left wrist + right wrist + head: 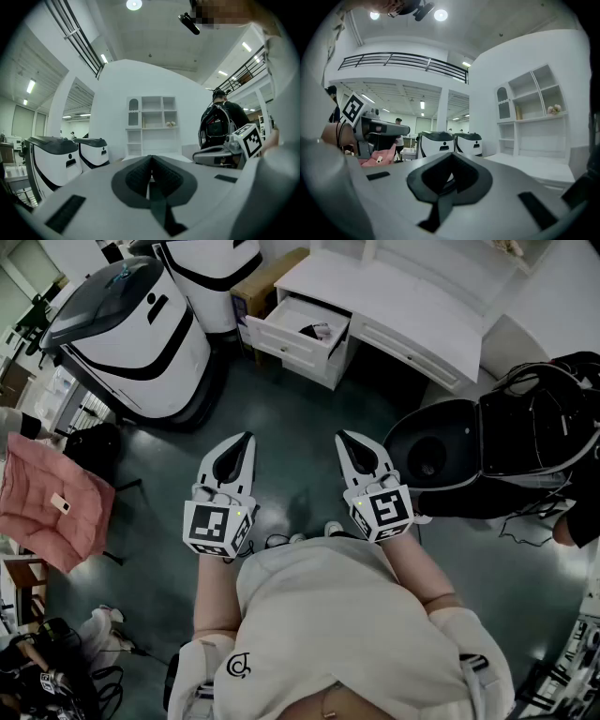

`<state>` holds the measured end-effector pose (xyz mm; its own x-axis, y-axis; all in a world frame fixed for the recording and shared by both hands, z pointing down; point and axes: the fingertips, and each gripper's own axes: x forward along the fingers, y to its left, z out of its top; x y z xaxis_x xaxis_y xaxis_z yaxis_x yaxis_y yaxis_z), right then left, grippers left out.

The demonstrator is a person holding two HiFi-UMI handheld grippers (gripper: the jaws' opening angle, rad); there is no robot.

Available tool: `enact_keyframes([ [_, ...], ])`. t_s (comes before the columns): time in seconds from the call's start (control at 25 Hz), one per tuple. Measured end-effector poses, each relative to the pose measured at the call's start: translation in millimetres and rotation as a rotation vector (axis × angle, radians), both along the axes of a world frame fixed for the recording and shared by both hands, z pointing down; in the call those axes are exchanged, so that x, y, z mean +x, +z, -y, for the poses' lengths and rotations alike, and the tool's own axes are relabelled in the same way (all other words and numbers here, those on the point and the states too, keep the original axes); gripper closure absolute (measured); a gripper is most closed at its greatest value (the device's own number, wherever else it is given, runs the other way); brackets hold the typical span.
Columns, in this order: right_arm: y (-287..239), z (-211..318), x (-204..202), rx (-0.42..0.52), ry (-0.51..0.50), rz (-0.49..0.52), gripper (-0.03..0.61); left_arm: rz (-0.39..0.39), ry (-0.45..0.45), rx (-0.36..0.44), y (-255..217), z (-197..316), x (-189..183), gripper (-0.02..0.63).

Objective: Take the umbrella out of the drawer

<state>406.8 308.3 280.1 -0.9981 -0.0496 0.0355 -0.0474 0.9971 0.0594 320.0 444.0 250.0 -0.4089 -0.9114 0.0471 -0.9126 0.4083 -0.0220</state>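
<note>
The white desk [422, 296] stands far ahead, its left drawer [279, 337] pulled open. A small dark thing with a pale patch [314, 331] lies inside; it may be the umbrella, but it is too small to be sure. I hold both grippers level at waist height over the floor, well short of the desk. My left gripper [246, 439] is shut and empty, and its ribbed pads [140, 176] meet along a seam in the left gripper view. My right gripper [345, 439] is also shut with nothing in it, seen again in the right gripper view [451, 157].
Two white and black machines [131, 329] stand left of the desk beside a cardboard box [267, 282]. A pink padded cloth [47, 498] lies at the left. A black round seat [431, 456] and a black backpack [539, 432] sit at the right. White shelves [152, 124] rise behind the desk.
</note>
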Motion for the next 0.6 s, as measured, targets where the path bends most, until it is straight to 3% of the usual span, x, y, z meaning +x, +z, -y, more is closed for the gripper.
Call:
enact_keyframes([
  [0.6,2.5,-19.5,-6.9,-0.006,0.039,-0.007,0.574,-0.018,0.025,0.018,3.7,-21.1,-14.5,0.601],
])
